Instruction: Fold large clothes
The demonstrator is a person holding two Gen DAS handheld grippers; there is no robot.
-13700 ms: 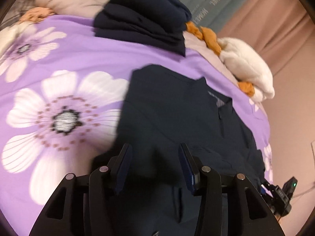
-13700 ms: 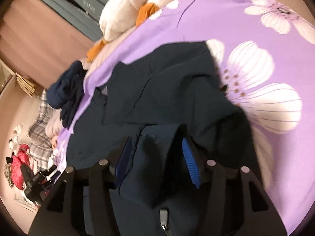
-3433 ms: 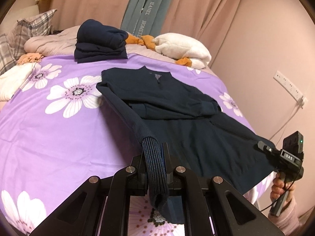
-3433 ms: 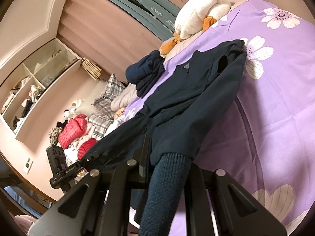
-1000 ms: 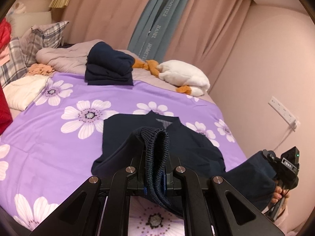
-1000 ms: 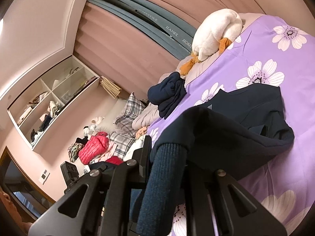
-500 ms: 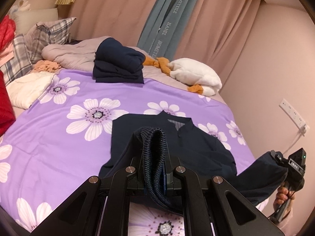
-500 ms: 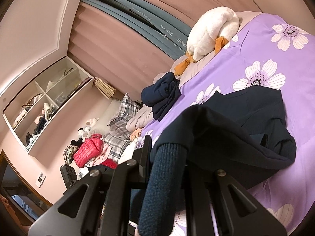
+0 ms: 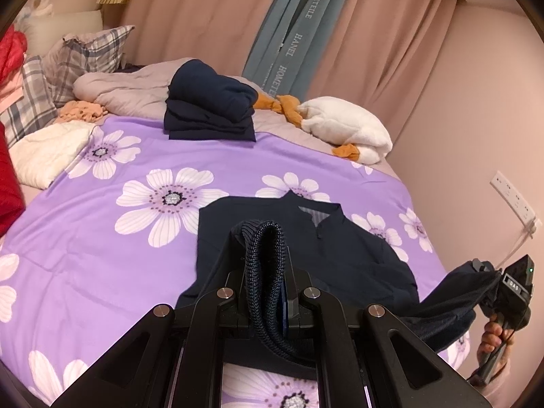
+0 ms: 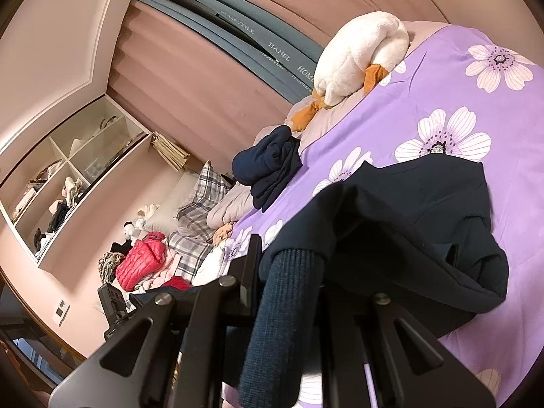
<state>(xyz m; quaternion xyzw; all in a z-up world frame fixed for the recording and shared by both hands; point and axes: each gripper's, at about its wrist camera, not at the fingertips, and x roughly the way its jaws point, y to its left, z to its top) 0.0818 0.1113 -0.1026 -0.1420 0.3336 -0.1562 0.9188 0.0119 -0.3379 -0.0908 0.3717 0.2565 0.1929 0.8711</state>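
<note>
**Tongs carry the sweater's hem up over its chest**

Both tongs are clamped on the ribbed hem of the dark navy sweater [image 9: 306, 238]. The left tongs [image 9: 267, 302] pinch a doubled roll of ribbing that stands up between the jaws, and the right tongs [image 10: 289, 292] grip another stretch of the same ribbed band, which hangs down over them. In the left view the right tongs also show to the sweater's right, with navy cloth trailing from them.

Against a second ago, the lifted lower half has travelled further toward the collar: the ribbing now covers more of the chest, and the bare purple strip between hem and tongs has shrunk. A few seconds back the sweater lay long, with a sleeve folded across it; now it is doubling over itself. My reading is that the bottom-to-top fold is mid-way, with the hem yet to be laid down near the collar.

Beyond the tongs, the sweater's upper body lies flat on the purple flowered bedsheet [image 9: 102, 244], collar pointing away. Farther past the collar sits a stack of folded navy clothes [image 9: 210, 105], well apart from the sweater. Right of that stack lies a white plush goose [image 9: 346, 125]; left of it, a grey duvet [image 9: 122, 91] and plaid pillows [image 9: 85, 54]. Pink curtains [image 9: 204, 13] close the view behind.
</note>
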